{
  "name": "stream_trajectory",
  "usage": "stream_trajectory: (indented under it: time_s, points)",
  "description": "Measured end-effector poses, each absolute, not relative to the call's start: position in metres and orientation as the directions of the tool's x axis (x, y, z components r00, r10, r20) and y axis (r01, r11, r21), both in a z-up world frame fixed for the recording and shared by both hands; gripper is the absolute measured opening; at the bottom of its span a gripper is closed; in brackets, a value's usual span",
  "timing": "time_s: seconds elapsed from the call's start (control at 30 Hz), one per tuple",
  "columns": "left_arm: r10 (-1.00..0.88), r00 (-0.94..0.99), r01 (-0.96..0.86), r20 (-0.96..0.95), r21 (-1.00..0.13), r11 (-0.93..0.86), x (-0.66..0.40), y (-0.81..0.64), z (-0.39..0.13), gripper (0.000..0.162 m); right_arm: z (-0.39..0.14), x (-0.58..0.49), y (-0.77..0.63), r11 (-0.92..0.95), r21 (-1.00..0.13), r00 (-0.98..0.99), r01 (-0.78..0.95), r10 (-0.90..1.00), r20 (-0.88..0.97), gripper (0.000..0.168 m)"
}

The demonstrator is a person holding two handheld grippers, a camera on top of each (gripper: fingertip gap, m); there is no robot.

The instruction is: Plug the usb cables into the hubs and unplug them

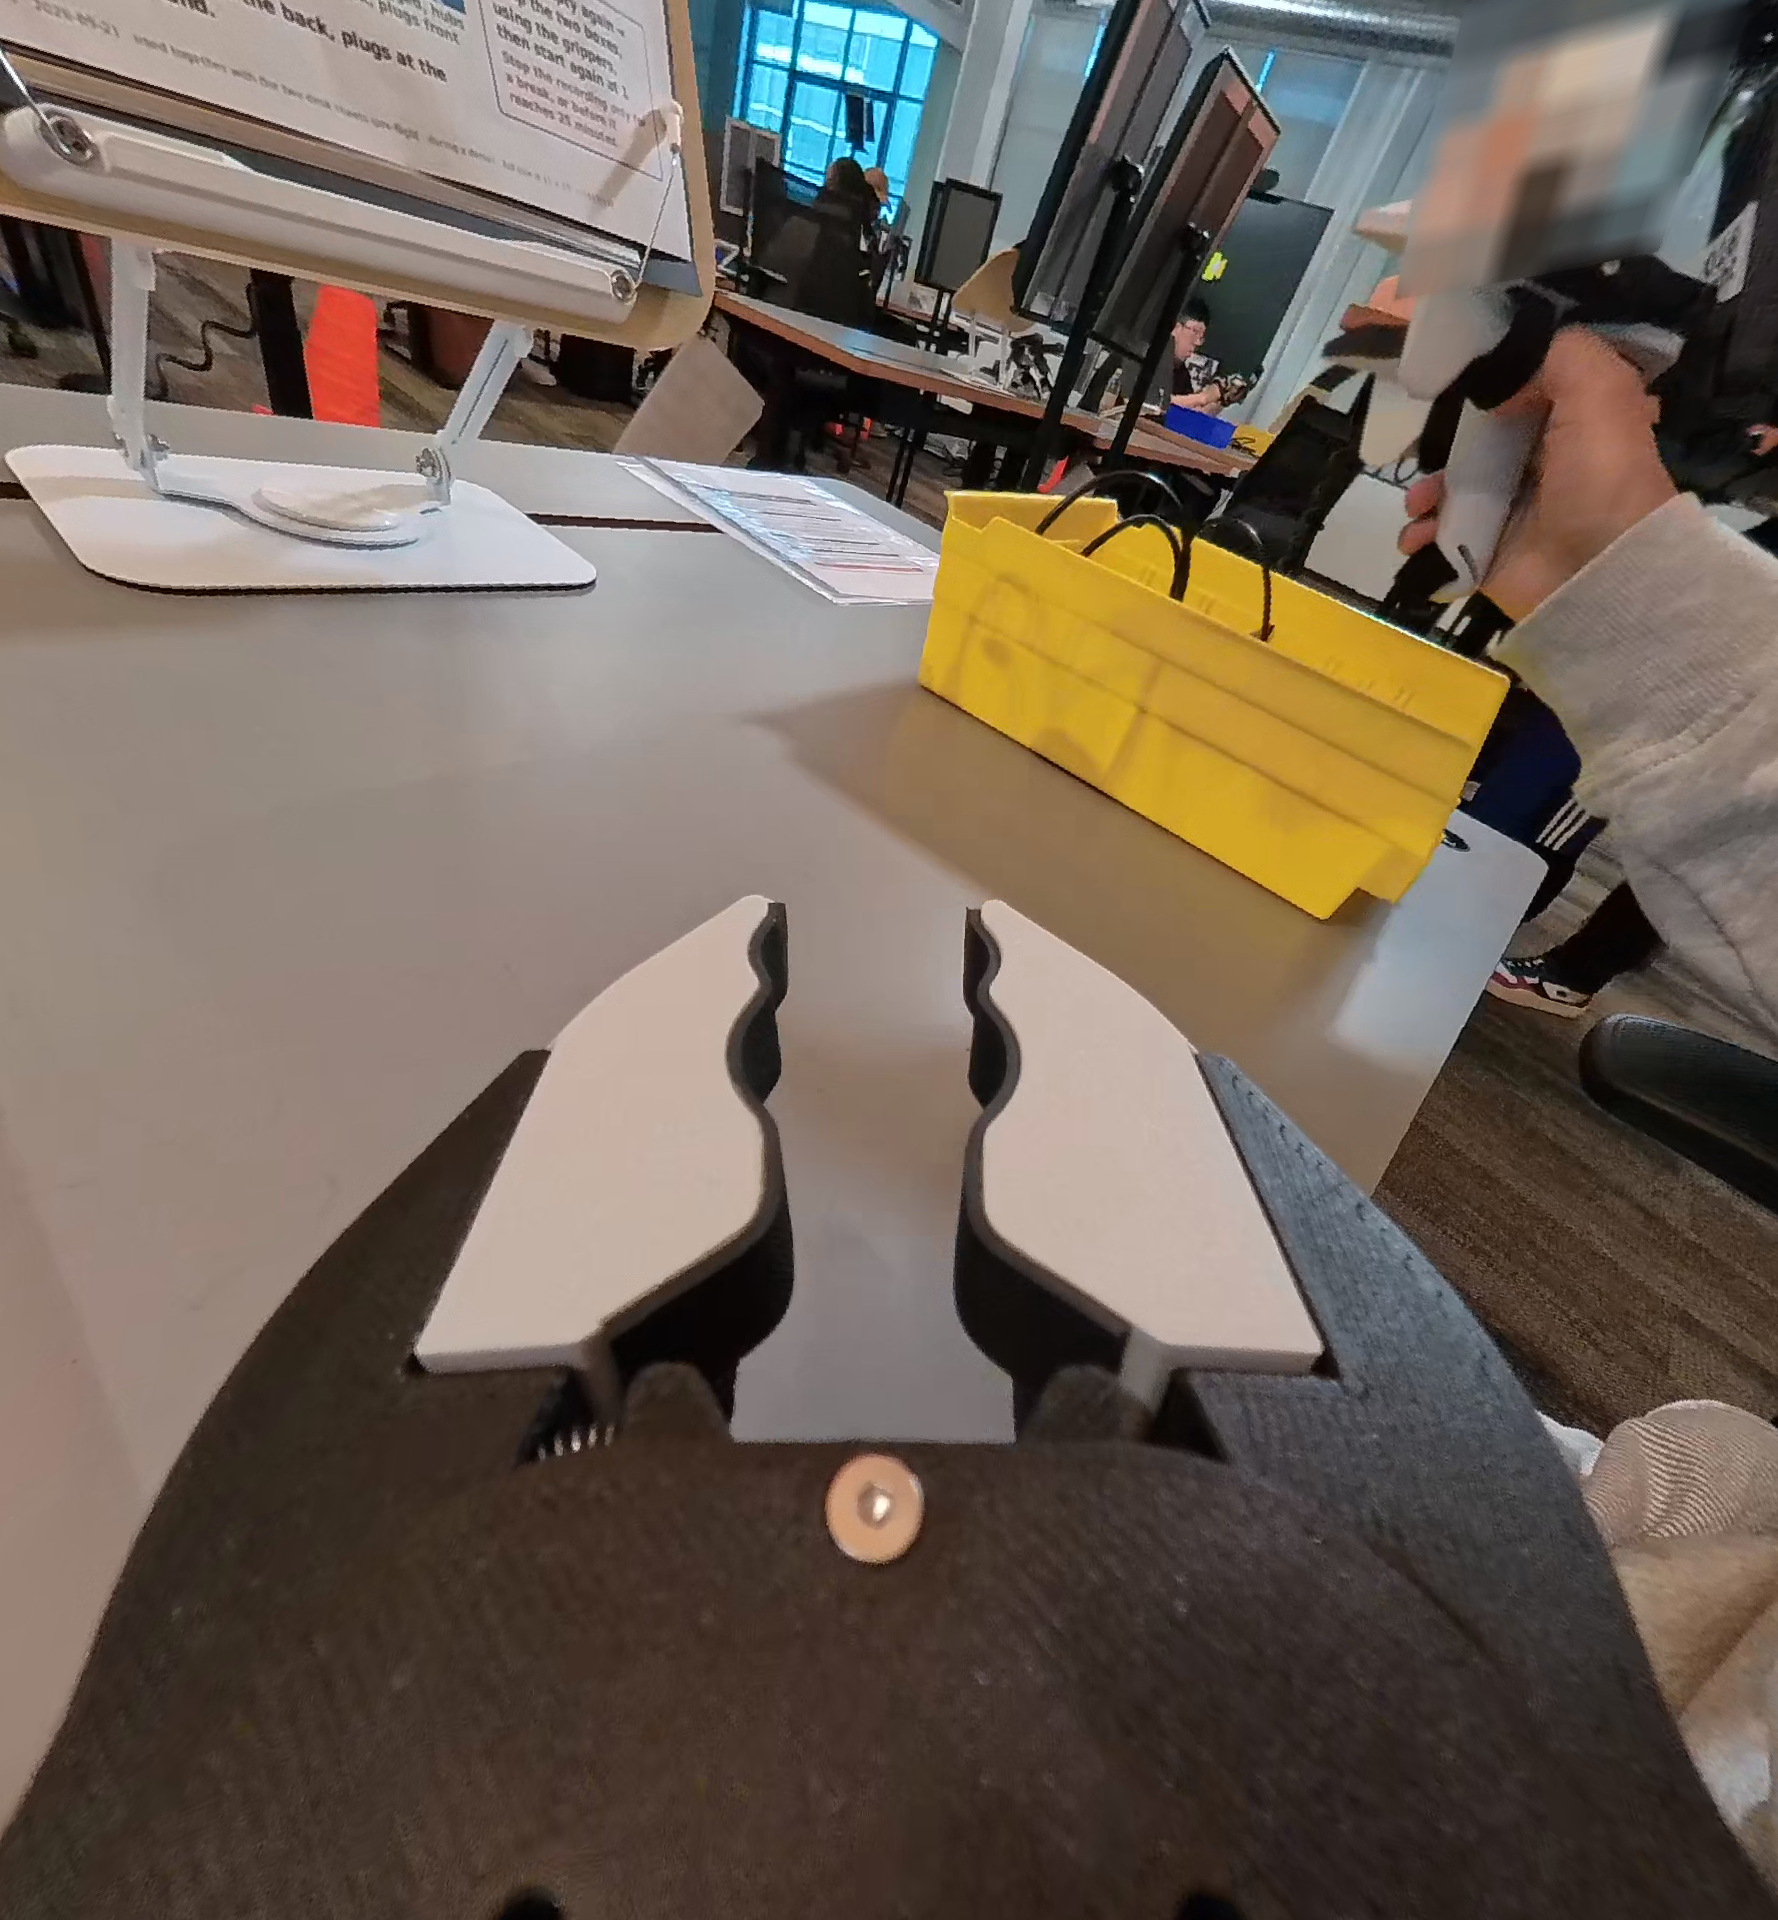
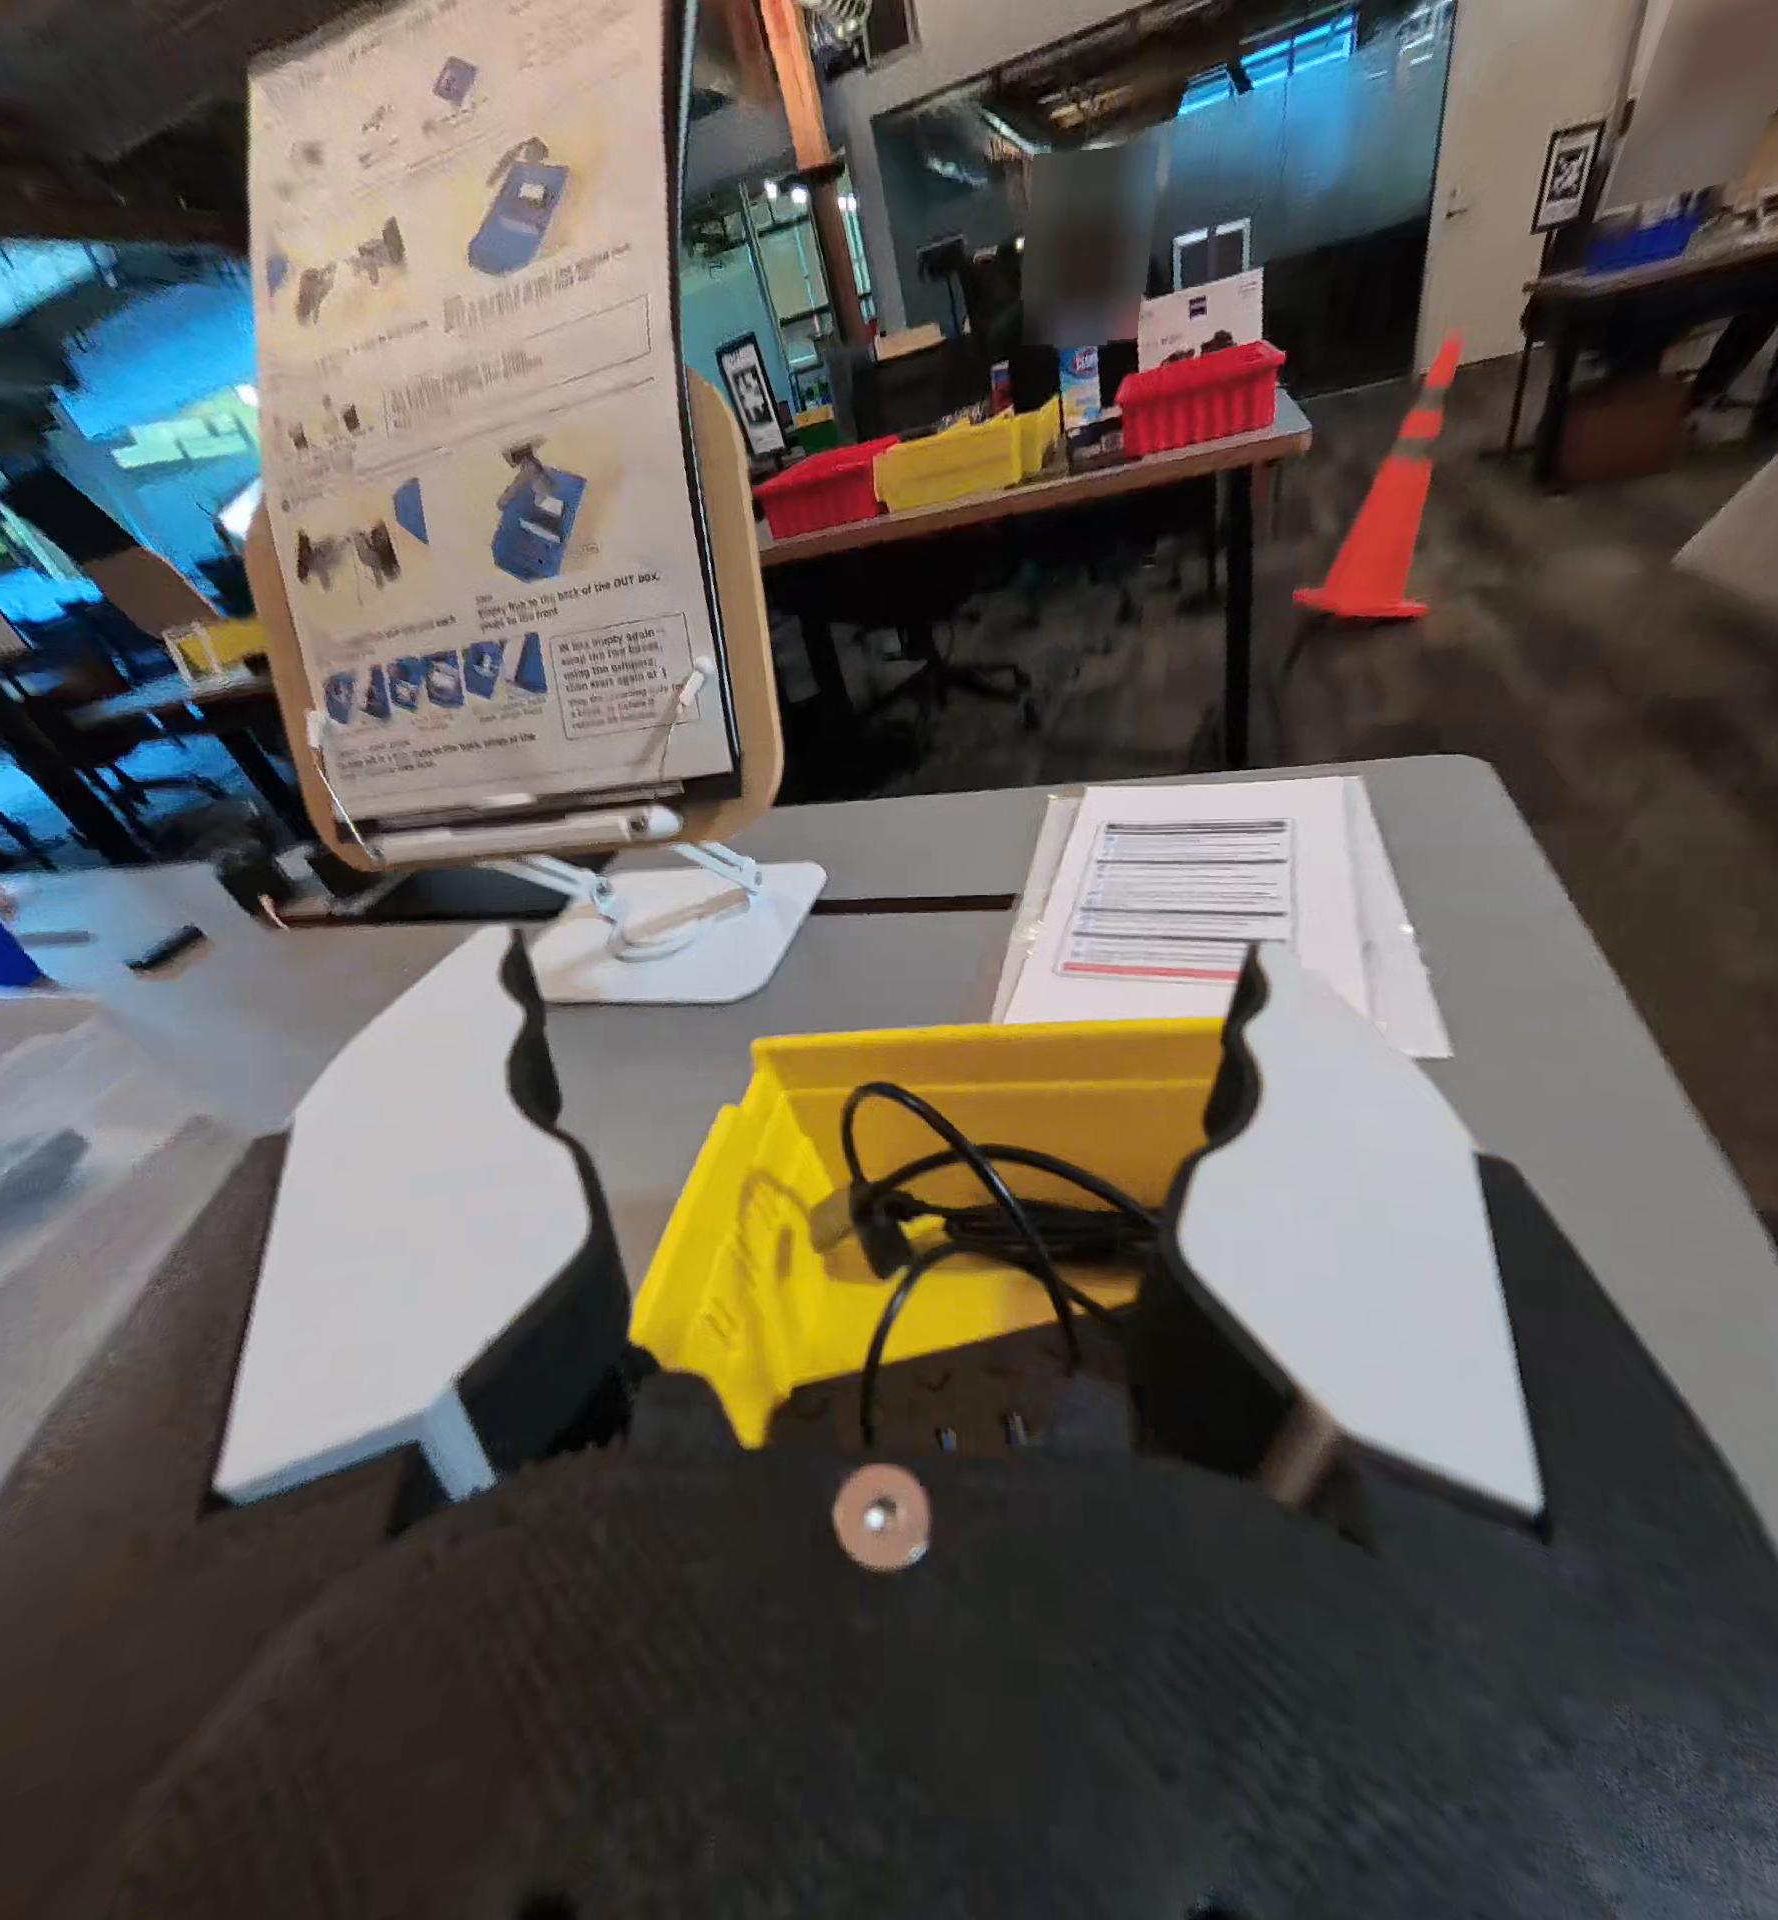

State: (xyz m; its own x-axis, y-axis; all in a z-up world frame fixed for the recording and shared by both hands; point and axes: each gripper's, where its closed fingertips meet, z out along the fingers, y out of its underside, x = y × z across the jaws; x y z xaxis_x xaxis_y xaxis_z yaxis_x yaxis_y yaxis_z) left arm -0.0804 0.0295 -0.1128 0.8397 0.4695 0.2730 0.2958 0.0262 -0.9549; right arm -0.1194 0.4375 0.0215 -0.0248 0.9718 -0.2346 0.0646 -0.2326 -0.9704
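— Black USB cable (image 2: 978, 1195), coiled loosely, lies inside the yellow bin (image 2: 968, 1060); its loops rise above the rim in the left wrist view.

— Where does the bin stand?

— On the grey table (image 1: 449, 779), near its right edge. The right gripper (image 2: 880, 977) hangs just above the bin, looking down into it, with its white fingers (image 2: 417, 1226) spread wide and nothing between them. Below the cable, at the bin's near end, something dark with small ports shows, too blurred to name.

— And the other one?

— The left gripper (image 1: 874, 914) is low over bare table, well apart from the bin, its jaws parted by a narrow gap and holding nothing. From that view a hand (image 1: 1550, 468) in a pale sleeve grips the right gripper's handle above the bin.

— What surrounds them?

— A white stand (image 2: 677, 935) at the table's far side carries a board with a printed instruction sheet (image 2: 480, 416). A laminated sheet (image 2: 1186, 904) lies flat beyond the bin. Off the table, an orange cone (image 2: 1384, 509) stands on the carpet, and red and yellow bins (image 2: 968, 457) sit on a farther table.
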Motion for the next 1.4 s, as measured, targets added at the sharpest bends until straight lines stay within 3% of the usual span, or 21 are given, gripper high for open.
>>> stream_trajectory:
  time_s: [0.1,0.27,0.3,0.37,0.5,0.53,0.6,0.7,0.8,0.83,0.97,1.2,1.4]
  points:
    - [0.470,0.839,0.297,0.273,-0.955,0.025,-0.080,0.030,-0.113,0.033,0.004,-0.111,0.440,-0.107,-0.981,0.049,0.163,0.994,-0.100,0.139]
    - [0.472,0.836,0.305,0.280,-0.952,0.025,-0.082,0.029,-0.115,0.033,-0.013,-0.090,0.444,-0.001,-0.974,0.167,0.226,0.985,0.038,0.146]
    - [0.473,0.834,0.308,0.284,-0.951,0.028,-0.082,0.029,-0.115,0.033,-0.015,-0.085,0.449,-0.003,-0.976,0.208,0.217,0.977,0.043,0.141]
    - [0.473,0.830,0.316,0.295,-0.948,0.036,-0.083,0.028,-0.115,0.033,-0.017,-0.071,0.463,-0.008,-0.982,0.300,0.189,0.953,0.050,0.113]
    - [0.471,0.827,0.327,0.307,-0.944,0.042,-0.084,0.027,-0.116,0.033,-0.007,-0.023,0.496,0.157,-0.986,0.498,0.063,0.851,0.168,0.004]
    - [0.470,0.828,0.326,0.306,-0.945,0.041,-0.084,0.028,-0.116,0.033,-0.003,-0.011,0.502,0.212,-0.976,0.525,0.042,0.827,0.203,0.000]
    - [0.468,0.831,0.323,0.302,-0.946,0.037,-0.084,0.028,-0.116,0.033,-0.002,-0.001,0.498,0.260,-0.966,0.454,-0.011,0.862,0.226,0.002]
    - [0.464,0.835,0.315,0.296,-0.948,0.037,-0.085,0.032,-0.115,0.032,-0.002,0.009,0.501,0.130,-0.986,0.391,-0.107,0.917,0.079,0.000]
    - [0.441,0.848,0.314,0.293,-0.949,0.027,-0.085,0.042,-0.115,0.032,-0.009,0.015,0.493,0.053,-0.989,0.277,-0.139,0.961,0.013,0.029]
    - [0.429,0.854,0.316,0.295,-0.948,0.024,-0.085,0.046,-0.115,0.032,-0.014,0.019,0.494,0.043,-0.991,0.276,-0.124,0.961,0.007,0.029]
    - [0.370,0.878,0.325,0.304,-0.946,0.005,-0.083,0.068,-0.116,0.032,-0.020,0.039,0.487,0.046,-0.994,0.252,-0.097,0.967,0.020,0.000]
    - [0.267,0.913,0.330,0.310,-0.943,-0.034,-0.073,0.105,-0.116,0.032,-0.036,0.072,0.490,0.126,-0.990,0.349,0.060,0.927,0.139,0.000]
    - [0.215,0.924,0.336,0.317,-0.940,-0.059,-0.066,0.121,-0.117,0.033,-0.051,0.091,0.498,-0.005,-0.995,0.370,0.095,0.928,0.031,0.000]
